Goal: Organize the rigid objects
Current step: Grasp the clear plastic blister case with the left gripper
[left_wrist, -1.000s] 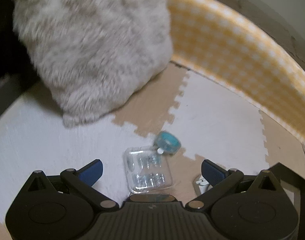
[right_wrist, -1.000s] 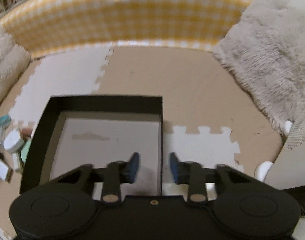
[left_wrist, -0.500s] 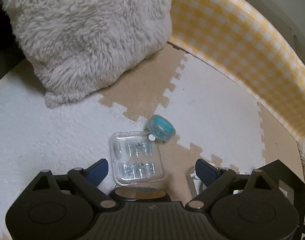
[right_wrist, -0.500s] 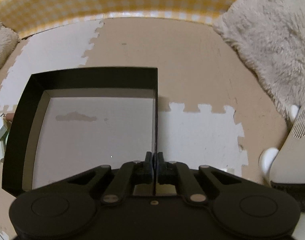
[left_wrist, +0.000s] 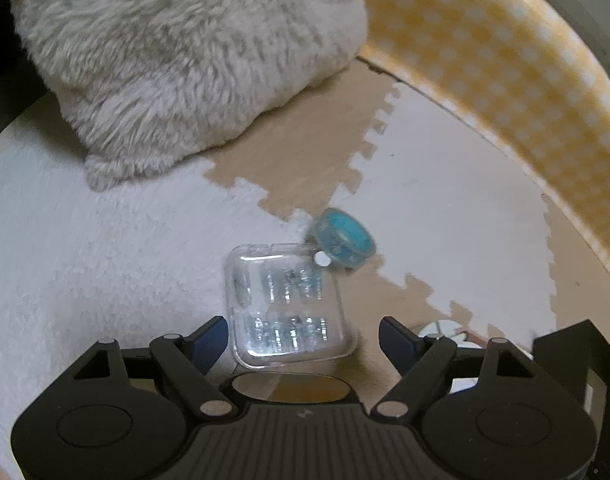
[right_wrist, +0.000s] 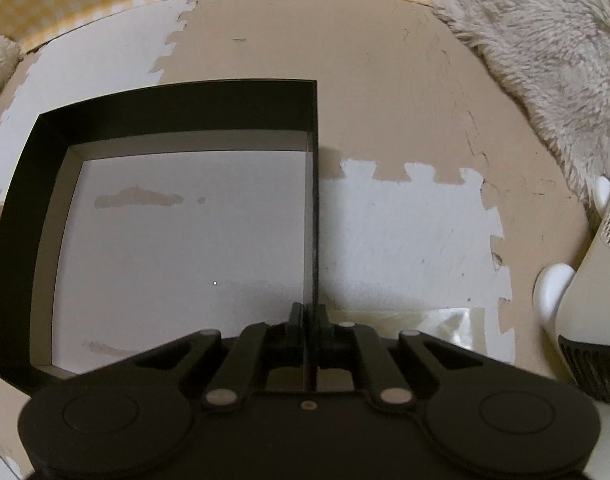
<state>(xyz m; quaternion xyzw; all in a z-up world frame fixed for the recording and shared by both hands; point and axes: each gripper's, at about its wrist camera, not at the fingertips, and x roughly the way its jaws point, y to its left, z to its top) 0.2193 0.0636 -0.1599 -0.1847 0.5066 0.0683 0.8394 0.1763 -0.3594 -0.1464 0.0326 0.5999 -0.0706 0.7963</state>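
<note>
A clear plastic case (left_wrist: 285,304) with small shiny parts inside lies on the foam mat. Its near end sits between the blue pads of my left gripper (left_wrist: 305,338), whose jaws are closing and stand a little apart from its sides. A teal round tin (left_wrist: 343,238) leans against the case's far corner. My right gripper (right_wrist: 308,316) is shut on the right wall of a shallow black box (right_wrist: 177,108) with a pale floor and nothing in it.
A fluffy cream cushion (left_wrist: 185,60) lies beyond the case, another (right_wrist: 545,48) to the right of the box. A yellow checked bumper (left_wrist: 505,60) borders the mat. A black box corner (left_wrist: 565,352) and a white item (left_wrist: 445,326) show at lower right. A white device (right_wrist: 593,272) stands right of the box.
My left gripper has dropped toward the clear case and its jaws have narrowed around it. My right gripper's jaws have shut on the box wall and the view has closed in on the box.
</note>
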